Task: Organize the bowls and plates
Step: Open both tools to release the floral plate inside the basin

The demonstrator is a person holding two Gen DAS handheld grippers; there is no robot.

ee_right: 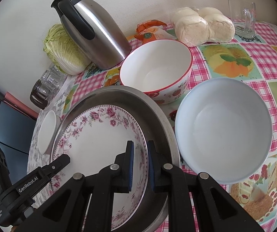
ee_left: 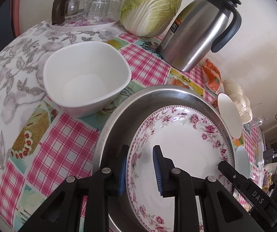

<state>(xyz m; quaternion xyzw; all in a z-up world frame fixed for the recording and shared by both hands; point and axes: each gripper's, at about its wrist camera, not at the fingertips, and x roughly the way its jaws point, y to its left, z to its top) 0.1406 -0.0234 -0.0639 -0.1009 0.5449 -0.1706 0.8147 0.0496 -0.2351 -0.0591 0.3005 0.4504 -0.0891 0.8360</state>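
Both pairs of jaws pinch opposite rims of my floral plate (ee_left: 177,145), lying in the steel pan (ee_right: 157,116) on the table – uneven pull could tip it, clipping the blue bowl (ee_right: 223,129).

- Table (ee_right: 241,38) under a pink-checked picture cloth, floral cloth at the frame's left.
- Centre: steel pan (ee_right: 157,116).
- Right: pale blue bowl (ee_right: 223,131), red-rimmed bowl (ee_right: 155,67).
- Top: steel jug (ee_right: 99,38), cabbage (ee_right: 64,52), wrapped buns (ee_right: 202,27), glass mug (ee_right: 243,15).
- Left wrist view, upper left: square white bowl (ee_left: 86,77), tray of glasses (ee_left: 84,25).

Three bowls (ee_right: 155,71), one floral plate (ee_right: 99,147), one steel pan (ee_right: 157,119), one flask (ee_right: 93,29), one cabbage (ee_left: 152,7).
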